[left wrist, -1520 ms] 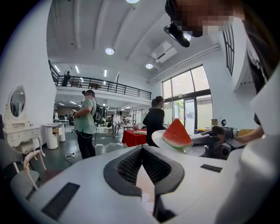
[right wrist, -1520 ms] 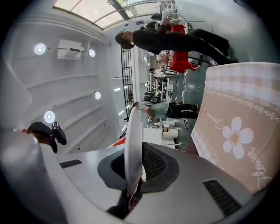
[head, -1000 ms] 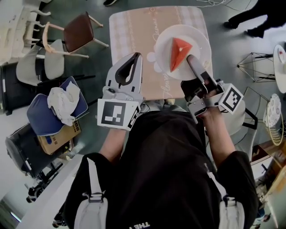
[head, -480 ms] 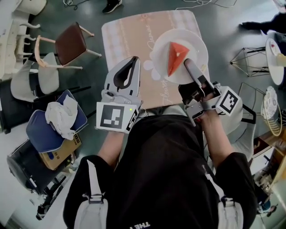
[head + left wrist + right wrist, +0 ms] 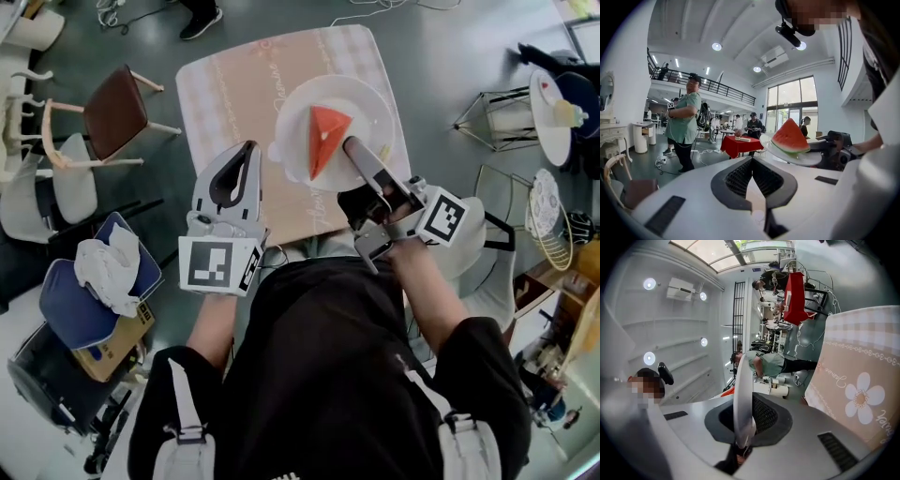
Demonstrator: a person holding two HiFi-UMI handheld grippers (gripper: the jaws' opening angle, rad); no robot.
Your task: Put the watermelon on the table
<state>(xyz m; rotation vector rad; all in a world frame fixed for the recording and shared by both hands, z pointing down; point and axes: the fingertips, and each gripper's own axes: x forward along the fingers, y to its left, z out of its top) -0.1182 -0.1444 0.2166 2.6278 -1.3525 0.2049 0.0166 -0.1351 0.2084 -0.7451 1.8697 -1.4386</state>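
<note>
- The right gripper (image 5: 352,150) had its jaws closed tight on the near rim of a white plate (image 5: 361,97). In the right gripper view the plate (image 5: 742,394) showed edge-on, pinched between the pads.
- The watermelon (image 5: 325,139), a single wedge, lay on that plate just beyond the right gripper's tips. Its point faced the gripper.
- In the head view the plate hung over the near right part of the table (image 5: 234,84). The left gripper view showed the plate (image 5: 787,157) and the wedge (image 5: 790,137) up in the air, so I judged it not yet set down.
- The coming move looked to be mostly downward, with the plate kept level.
- The left gripper (image 5: 247,150) was closed and empty, beside the plate's left edge and clear of it.
</note>
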